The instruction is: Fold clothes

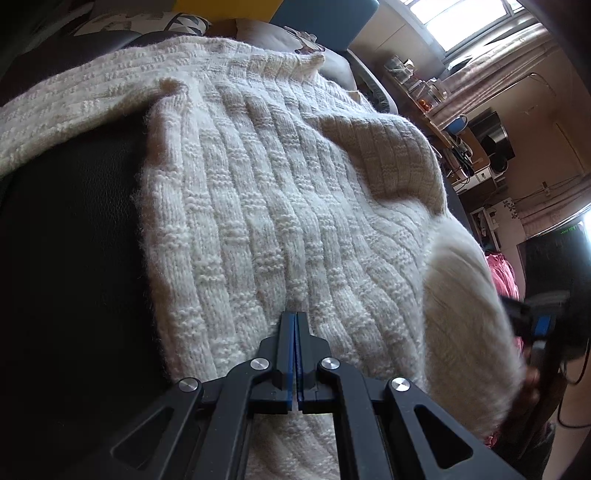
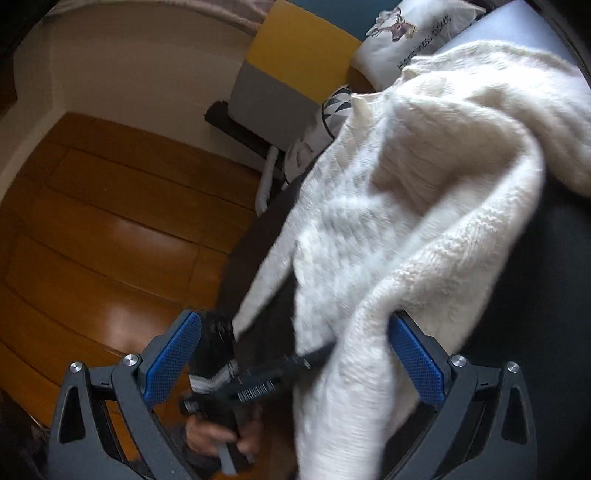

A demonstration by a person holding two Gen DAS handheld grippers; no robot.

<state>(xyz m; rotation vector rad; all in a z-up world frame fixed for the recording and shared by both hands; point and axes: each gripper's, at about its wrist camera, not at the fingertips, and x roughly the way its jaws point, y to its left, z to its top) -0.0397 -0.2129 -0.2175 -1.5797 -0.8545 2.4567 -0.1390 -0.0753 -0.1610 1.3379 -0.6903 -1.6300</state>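
A cream knitted sweater [image 1: 277, 203] lies spread over a black leather seat [image 1: 66, 258], one sleeve folded across its right side. My left gripper [image 1: 295, 317] is shut, its blue pads pressed together on the knit near the lower edge. At the right edge of the left wrist view the right gripper [image 1: 543, 325] shows as a blur. In the right wrist view the sweater [image 2: 424, 184] hangs in a thick fold that runs between the fingers of my right gripper [image 2: 295, 321], which is wide open. A hand [image 2: 210, 435] holds the left gripper [image 2: 280, 369], whose tip meets the sweater's edge.
Wooden floor [image 2: 110, 221] lies left of the seat [image 2: 535, 295]. Printed cushions [image 2: 406, 33] and a yellow and grey panel [image 2: 295, 55] stand behind the sweater. A pink cloth [image 1: 502, 273] and cluttered shelves [image 1: 461, 129] are at the right.
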